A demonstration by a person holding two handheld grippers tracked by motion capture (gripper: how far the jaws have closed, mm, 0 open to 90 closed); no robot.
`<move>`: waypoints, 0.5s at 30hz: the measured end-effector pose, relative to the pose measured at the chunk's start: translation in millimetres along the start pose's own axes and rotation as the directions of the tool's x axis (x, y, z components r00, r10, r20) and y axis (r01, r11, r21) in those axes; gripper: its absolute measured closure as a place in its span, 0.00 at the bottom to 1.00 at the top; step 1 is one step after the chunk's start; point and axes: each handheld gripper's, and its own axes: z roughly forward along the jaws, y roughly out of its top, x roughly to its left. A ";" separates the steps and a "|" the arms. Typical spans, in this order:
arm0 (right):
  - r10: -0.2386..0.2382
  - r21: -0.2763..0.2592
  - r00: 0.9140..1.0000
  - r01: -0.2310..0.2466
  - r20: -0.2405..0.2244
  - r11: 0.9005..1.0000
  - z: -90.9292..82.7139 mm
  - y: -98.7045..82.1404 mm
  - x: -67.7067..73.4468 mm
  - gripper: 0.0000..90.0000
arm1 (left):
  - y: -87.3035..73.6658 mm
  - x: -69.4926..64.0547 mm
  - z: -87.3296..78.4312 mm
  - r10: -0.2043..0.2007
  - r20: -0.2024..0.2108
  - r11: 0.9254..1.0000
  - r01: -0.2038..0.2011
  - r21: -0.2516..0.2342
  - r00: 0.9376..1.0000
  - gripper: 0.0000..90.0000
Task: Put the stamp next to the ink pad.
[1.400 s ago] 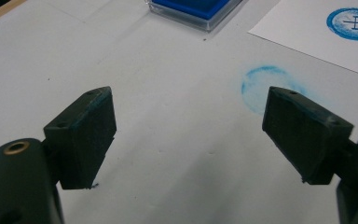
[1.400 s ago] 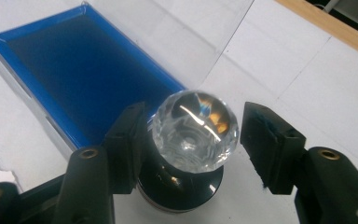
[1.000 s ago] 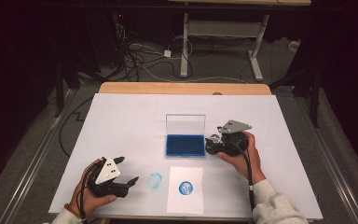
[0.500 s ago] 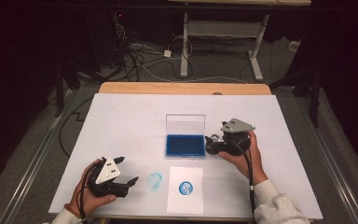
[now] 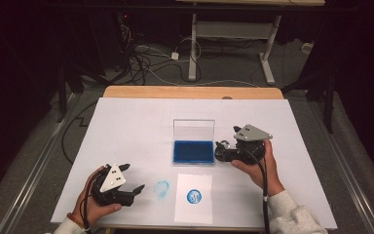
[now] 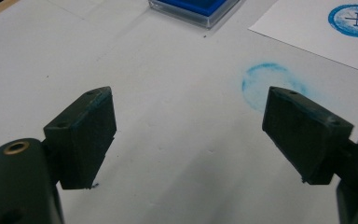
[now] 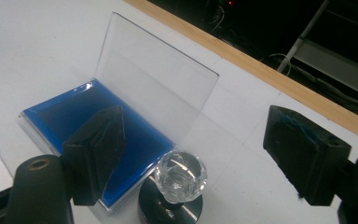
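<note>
Where the high view looks down on the white tabletop (image 5: 126,126), the ink pad (image 5: 193,151) lies near the middle, a blue rectangle in a clear case with its lid (image 5: 193,130) standing upright along the far edge. Just right of it sits the right gripper (image 5: 220,148), held level and pointing at the pad. The stamp is too small to make out here. Nearer the person lies a paper (image 5: 193,198) bearing a round blue print (image 5: 194,196), and left of it a faint blue smudge (image 5: 161,188) marks the tabletop. The left gripper (image 5: 135,190) rests near that smudge, fingers apart, holding nothing.

In the left gripper view, both black fingers (image 6: 86,130) stand wide apart over bare tabletop, with nothing between them. The smudge lies just beyond the right finger. The pad's corner and the print on the paper are cut off at the top edge.

In the right gripper view, the stamp (image 7: 179,179) stands upright on the tabletop, just beside the pad's near corner: a clear faceted knob on a dark round base, the base cut off by the bottom edge. The fingers (image 7: 98,149) have just been opening and stand wide; the stamp lies between them, closer to the left finger, and neither pad presses on it. The left finger hides part of the blue pad. Blue ink stains the right finger's edge.
</note>
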 end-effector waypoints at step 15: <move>-0.056 -0.055 0.998 0.056 -0.004 0.997 -28.9 4.0 10.2 0.23 | 0.2 -0.5 0.2 0.002 0.000 1.000 -0.002 0.003 1.000 0.19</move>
